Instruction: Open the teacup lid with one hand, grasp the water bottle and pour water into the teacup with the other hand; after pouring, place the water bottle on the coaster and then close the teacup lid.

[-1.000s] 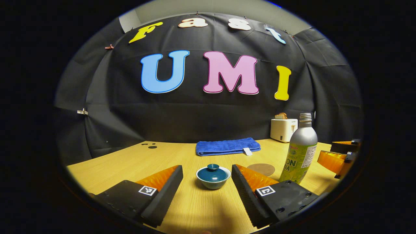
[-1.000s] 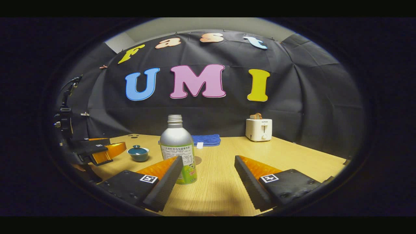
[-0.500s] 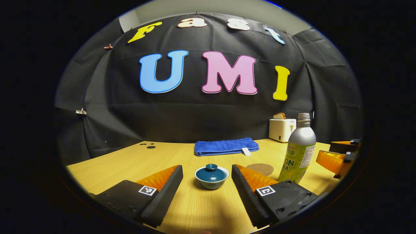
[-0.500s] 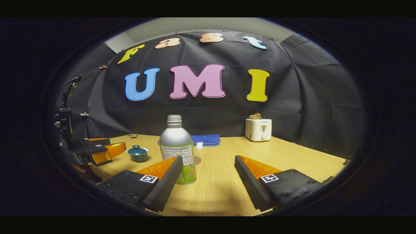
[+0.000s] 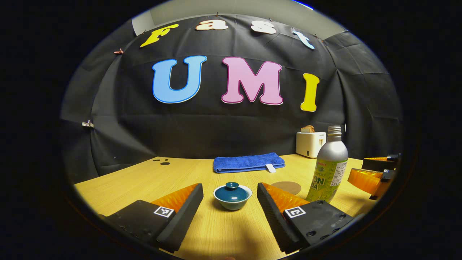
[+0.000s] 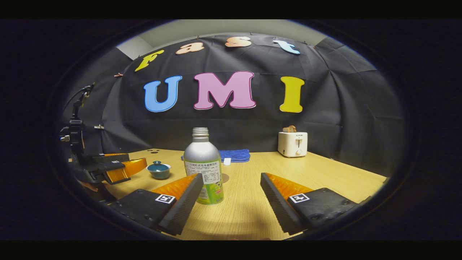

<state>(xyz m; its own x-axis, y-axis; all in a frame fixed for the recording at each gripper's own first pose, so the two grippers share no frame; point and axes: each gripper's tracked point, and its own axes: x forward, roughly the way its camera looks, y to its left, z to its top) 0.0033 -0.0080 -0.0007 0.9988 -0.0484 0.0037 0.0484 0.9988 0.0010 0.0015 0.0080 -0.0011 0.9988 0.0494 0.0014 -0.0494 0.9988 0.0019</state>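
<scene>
Flanking the lidded teacup (image 5: 232, 196), wide-spread left gripper (image 5: 230, 193); beside the water bottle (image 6: 204, 167), right gripper (image 6: 231, 184) likewise spread.

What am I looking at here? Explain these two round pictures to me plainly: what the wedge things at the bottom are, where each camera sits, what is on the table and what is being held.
There is no robot arm. A person holds a two-finger gripper in each hand, and a fisheye camera rides on each, looking forward along its fingers. The wedges at the bottom of each picture are those fingers.

In the left gripper view, the left gripper is open, with the lidded teacup on the table ahead of the gap. In the right gripper view, the right gripper is open too, with the water bottle standing just ahead of one finger.

Also on the table: a round coaster, a folded blue towel and a toaster. Nothing is held yet.
</scene>
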